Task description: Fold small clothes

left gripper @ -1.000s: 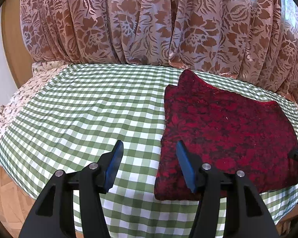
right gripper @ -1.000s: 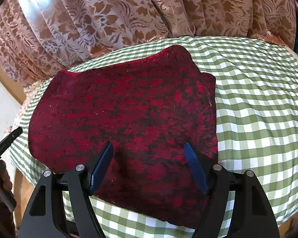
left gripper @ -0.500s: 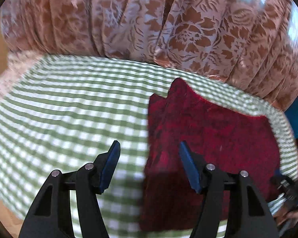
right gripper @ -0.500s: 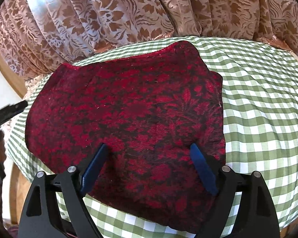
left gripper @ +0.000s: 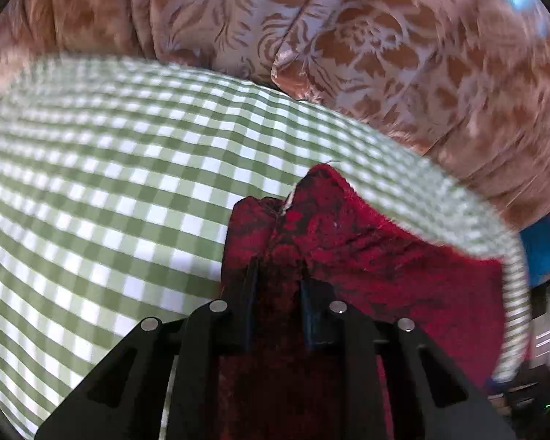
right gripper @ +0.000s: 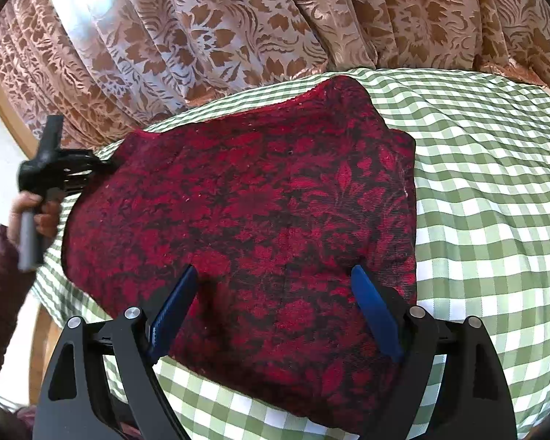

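Note:
A dark red patterned garment (right gripper: 260, 198) lies folded on the green-and-white checked tablecloth (right gripper: 487, 168). In the left wrist view the garment (left gripper: 366, 253) fills the lower middle. My left gripper (left gripper: 277, 278) is shut on the garment's edge, cloth pinched between its narrow blue pads. It also shows in the right wrist view (right gripper: 55, 168), held by a hand at the garment's far left corner. My right gripper (right gripper: 275, 293) is open, its blue fingers (right gripper: 370, 304) spread above the garment's near edge.
A brown and silver floral curtain (right gripper: 275, 25) hangs right behind the table. The tablecloth (left gripper: 110, 183) spreads wide to the left of the garment. The table edge drops off at the right of the left wrist view, with a blue object (left gripper: 542, 253) beyond.
My left gripper moved forward and right onto the garment's edge and closed on it. My right gripper stayed open and shifted slightly closer over the near edge.

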`<state>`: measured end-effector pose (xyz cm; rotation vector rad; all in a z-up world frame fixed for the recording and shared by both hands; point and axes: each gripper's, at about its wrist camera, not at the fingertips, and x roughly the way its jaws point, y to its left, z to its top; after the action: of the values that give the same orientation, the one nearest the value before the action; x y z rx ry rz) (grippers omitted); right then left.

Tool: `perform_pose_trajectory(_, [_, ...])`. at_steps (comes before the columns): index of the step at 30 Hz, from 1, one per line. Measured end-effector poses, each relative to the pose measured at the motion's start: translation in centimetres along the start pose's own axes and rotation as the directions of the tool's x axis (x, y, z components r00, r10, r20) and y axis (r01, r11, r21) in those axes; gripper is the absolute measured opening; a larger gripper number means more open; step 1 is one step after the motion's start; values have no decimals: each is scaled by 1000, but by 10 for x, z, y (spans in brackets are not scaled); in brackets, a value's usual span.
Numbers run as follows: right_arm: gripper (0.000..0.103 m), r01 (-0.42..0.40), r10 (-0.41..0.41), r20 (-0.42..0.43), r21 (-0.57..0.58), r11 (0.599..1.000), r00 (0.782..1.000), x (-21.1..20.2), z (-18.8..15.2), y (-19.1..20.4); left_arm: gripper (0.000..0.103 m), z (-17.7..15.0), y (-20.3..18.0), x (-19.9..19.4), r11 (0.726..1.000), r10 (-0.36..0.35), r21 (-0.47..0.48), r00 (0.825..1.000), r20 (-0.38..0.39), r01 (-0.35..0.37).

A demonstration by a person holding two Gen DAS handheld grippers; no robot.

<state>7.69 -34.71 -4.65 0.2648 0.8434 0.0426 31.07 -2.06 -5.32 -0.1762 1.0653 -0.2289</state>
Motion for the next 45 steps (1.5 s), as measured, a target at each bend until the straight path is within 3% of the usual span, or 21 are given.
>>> perform_pose_trajectory(3, [82,-53,53,-3,3,999,999,-14,7,3,20,-10,-18,-2,994,77,73,995,62,-82])
perform_pose_trajectory(6, [75,-68,66,59,36,997,996,-31,23,-5,23,-8,-21,-12,995,68,72,994,86,-74])
perform_pose_trajectory(12, [68,71,-90,99,179,981,991,-6,71,-42,27,-10,-17,-19,996,45,68,991,129,-54])
perform_pose_trajectory(15, [44,112,-123,50,184,977,991,26,94,-47,27,-14,-18,-22,995,55,78,986,157,-68])
perform_pose_trajectory(16, [20,130,-138,36,173,976,990,32,97,-48,27,-15,-19,-24,994,65,78,982,176,-79])
perform_pose_trajectory(18, [14,154,-162,29,173,973,986,36,100,-50,24,-16,-18,-27,994,72,72,977,199,-88])
perform_pose_trajectory(21, [14,201,-215,60,184,962,975,27,93,-51,29,-11,-16,-14,995,85,46,983,165,-93])
perform_pose_trajectory(23, [14,273,-279,19,149,950,960,45,84,-55,43,-11,-14,4,993,111,22,986,121,-115])
perform_pose_trajectory(24, [15,299,-302,6,135,945,953,54,80,-56,45,-13,-12,11,992,123,15,985,120,-126])
perform_pose_trajectory(27, [20,288,-294,14,165,943,956,63,79,-62,57,-13,-2,10,993,117,-47,986,120,-112])
perform_pose_trajectory(29, [23,290,-296,19,152,945,955,63,79,-60,57,-12,1,3,992,109,-68,987,116,-101])
perform_pose_trajectory(33, [29,268,-277,40,161,950,960,57,77,-61,56,-19,-12,-24,987,160,-36,973,165,-156])
perform_pose_trajectory(34, [38,265,-276,43,166,950,960,56,77,-63,56,-23,-17,-33,986,164,-25,970,180,-162])
perform_pose_trajectory(35, [55,272,-284,46,169,947,958,52,78,-62,56,-26,-20,-41,987,161,-13,967,197,-162])
perform_pose_trajectory(37, [67,313,-328,61,179,933,943,41,78,-58,56,-34,-25,-55,985,165,7,960,225,-171])
perform_pose_trajectory(41, [67,310,-332,113,174,935,937,18,78,-48,58,-50,-33,-81,981,169,49,947,273,-189])
perform_pose_trajectory(45, [75,300,-319,163,127,945,934,0,71,-23,58,-66,-36,-98,980,160,70,942,293,-188])
